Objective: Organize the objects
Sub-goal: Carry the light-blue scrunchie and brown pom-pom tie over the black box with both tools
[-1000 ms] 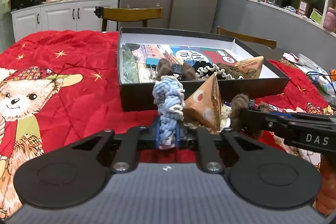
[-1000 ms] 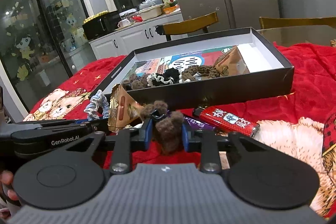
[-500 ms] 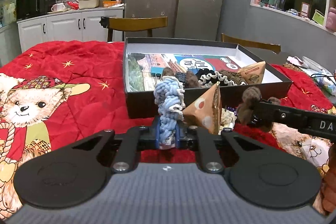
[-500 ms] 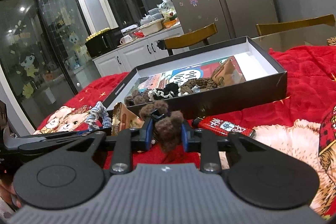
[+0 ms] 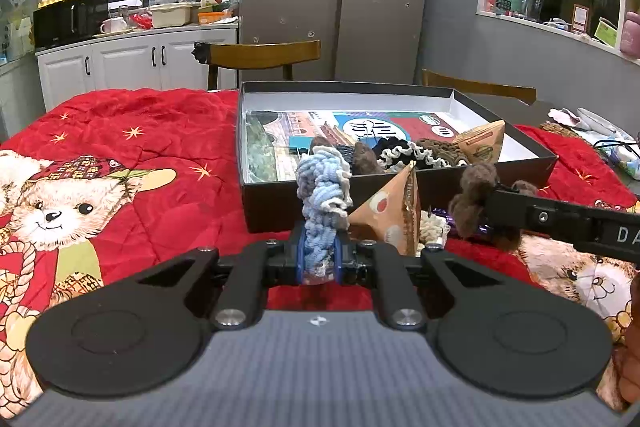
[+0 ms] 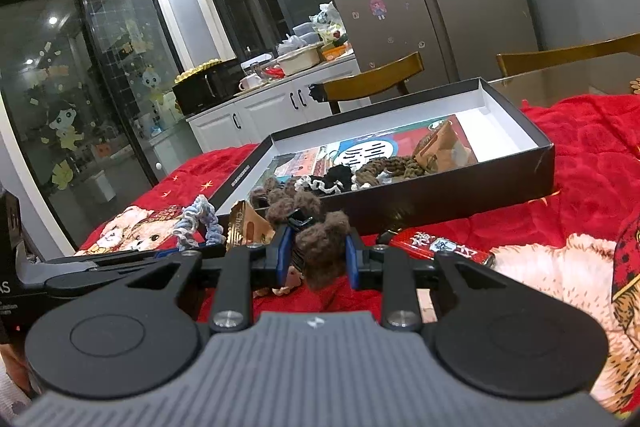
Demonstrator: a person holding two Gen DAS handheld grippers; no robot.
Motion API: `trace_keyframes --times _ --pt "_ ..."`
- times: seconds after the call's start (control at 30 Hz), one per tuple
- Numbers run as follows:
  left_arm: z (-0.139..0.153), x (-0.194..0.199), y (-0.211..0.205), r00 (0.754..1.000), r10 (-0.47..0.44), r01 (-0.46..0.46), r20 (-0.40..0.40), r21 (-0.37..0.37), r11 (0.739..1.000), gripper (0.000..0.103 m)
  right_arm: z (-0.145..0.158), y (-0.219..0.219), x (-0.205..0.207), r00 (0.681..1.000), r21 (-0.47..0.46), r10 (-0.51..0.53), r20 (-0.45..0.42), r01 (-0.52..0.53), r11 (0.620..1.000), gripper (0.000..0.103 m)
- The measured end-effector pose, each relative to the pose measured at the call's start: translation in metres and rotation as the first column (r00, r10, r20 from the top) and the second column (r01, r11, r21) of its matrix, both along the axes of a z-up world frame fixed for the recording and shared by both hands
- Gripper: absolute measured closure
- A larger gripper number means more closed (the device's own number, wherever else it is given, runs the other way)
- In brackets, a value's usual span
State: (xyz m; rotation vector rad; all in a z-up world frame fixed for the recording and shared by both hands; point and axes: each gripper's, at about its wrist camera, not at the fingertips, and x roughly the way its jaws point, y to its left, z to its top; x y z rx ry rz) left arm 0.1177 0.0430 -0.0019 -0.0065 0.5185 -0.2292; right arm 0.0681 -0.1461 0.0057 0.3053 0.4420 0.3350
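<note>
Holding two items at once. My left gripper (image 5: 319, 259) is clenched on a blue-and-cream knitted scrunchie (image 5: 323, 195), which stands upright out of the pads at frame centre, in front of the near wall of the black box (image 5: 400, 195). My right gripper (image 6: 316, 259) is clamped on a fuzzy brown scrunchie (image 6: 322, 247); jaws stand a little apart with the brown fluff filling the gap. In the left wrist view the right gripper reaches in from the right edge, roughly level, its tip beside a tan triangular snack packet (image 5: 390, 211) that stands on the red bear-print blanket (image 5: 132, 155).

Both tools sit low over the blanket, pointing slightly downward toward the box. Neither held item is over the box; both are short of its near wall.

Inside the box: more scrunchies in black, white and brown (image 6: 360, 175), plus a second tan packet (image 6: 440, 147), lying on a printed sheet. A red wrapped bar (image 6: 440, 247) lies on the blanket right of the right gripper.
</note>
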Motion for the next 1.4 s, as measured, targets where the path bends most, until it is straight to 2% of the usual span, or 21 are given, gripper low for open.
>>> trace_keyframes --times 0.23,0.5,0.67,0.77,1.1,1.27,1.4 --pt "0.002 -0.004 -0.001 1.0 -0.007 0.007 0.025 0.004 1.0 0.087 0.001 -0.001 -0.001 1.0 0.003 -0.003 0.006 0.003 1.0 0.072" --pt "0.004 -0.009 0.003 0.998 -0.013 0.014 0.054 -0.025 1.0 0.087 0.004 -0.003 -0.004 1.0 0.018 0.005 0.026 -0.006 1.0 0.072" --pt "0.009 -0.016 0.007 0.993 -0.036 0.044 0.11 -0.064 0.997 0.087 0.009 -0.007 -0.005 0.999 0.043 0.011 0.042 -0.013 0.999 0.072" --pt "0.014 -0.017 0.01 0.992 -0.043 0.054 0.116 -0.095 0.994 0.087 0.015 -0.01 -0.006 0.998 0.063 0.013 0.054 -0.016 0.998 0.072" --pt "0.047 -0.019 0.011 0.988 -0.019 0.042 0.152 -0.148 0.988 0.087 0.054 -0.024 -0.006 0.995 0.101 0.011 0.102 -0.021 0.995 0.072" --pt "0.067 -0.017 0.009 0.986 -0.083 0.112 0.142 -0.209 0.971 0.087 0.076 -0.039 0.007 0.997 0.246 0.067 0.032 -0.072 0.967 0.072" --pt "0.089 -0.009 0.001 0.982 -0.111 0.145 0.152 -0.233 0.962 0.087 0.097 -0.047 0.016 0.998 0.242 0.045 0.047 -0.055 0.969 0.072"
